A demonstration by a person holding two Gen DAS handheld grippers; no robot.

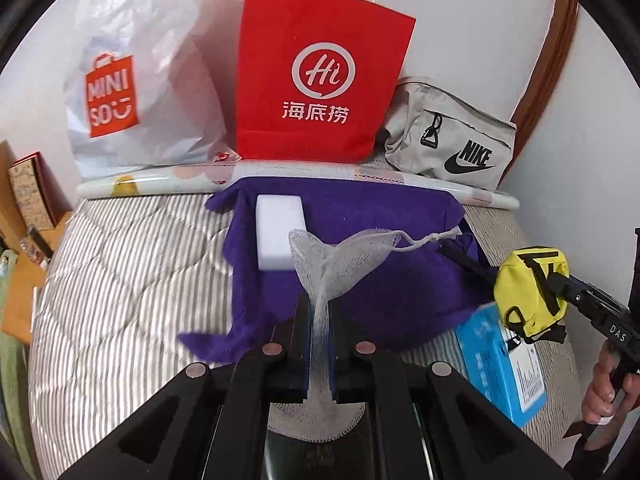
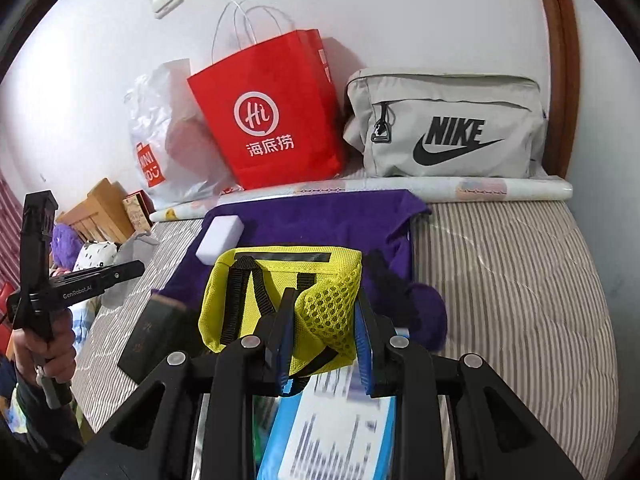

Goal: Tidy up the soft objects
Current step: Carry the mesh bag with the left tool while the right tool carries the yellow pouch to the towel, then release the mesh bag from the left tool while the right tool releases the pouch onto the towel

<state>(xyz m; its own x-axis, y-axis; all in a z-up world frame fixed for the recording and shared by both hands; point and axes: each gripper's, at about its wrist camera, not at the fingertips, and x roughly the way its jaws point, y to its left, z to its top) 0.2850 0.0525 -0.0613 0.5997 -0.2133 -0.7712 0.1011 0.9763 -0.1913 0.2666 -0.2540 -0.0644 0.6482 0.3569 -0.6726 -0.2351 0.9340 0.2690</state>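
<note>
Striped grey-and-white bedding (image 1: 120, 280) covers the bed, with a plain white wall (image 2: 400, 12) behind and a curved wooden frame (image 2: 560, 60) at the right edge. Going left to right along the wall: a white MINISO plastic bag (image 1: 132, 92), a red paper bag (image 1: 320, 72) standing upright, then a grey Nike pouch (image 2: 444, 128), all lined up behind a rolled patterned sheet (image 1: 340, 174). On the bedding just in front of the roll lies a purple cloth (image 1: 380, 216) with a white block (image 1: 279, 236) resting on it. The left gripper (image 1: 320, 332) is pinched tight on a white mesh net (image 1: 328, 260), lifted over the cloth. The right gripper (image 2: 322, 336) is clamped on a yellow mesh pouch (image 2: 280, 288), held above a blue box (image 2: 332, 428) near the cloth's right side.
</note>
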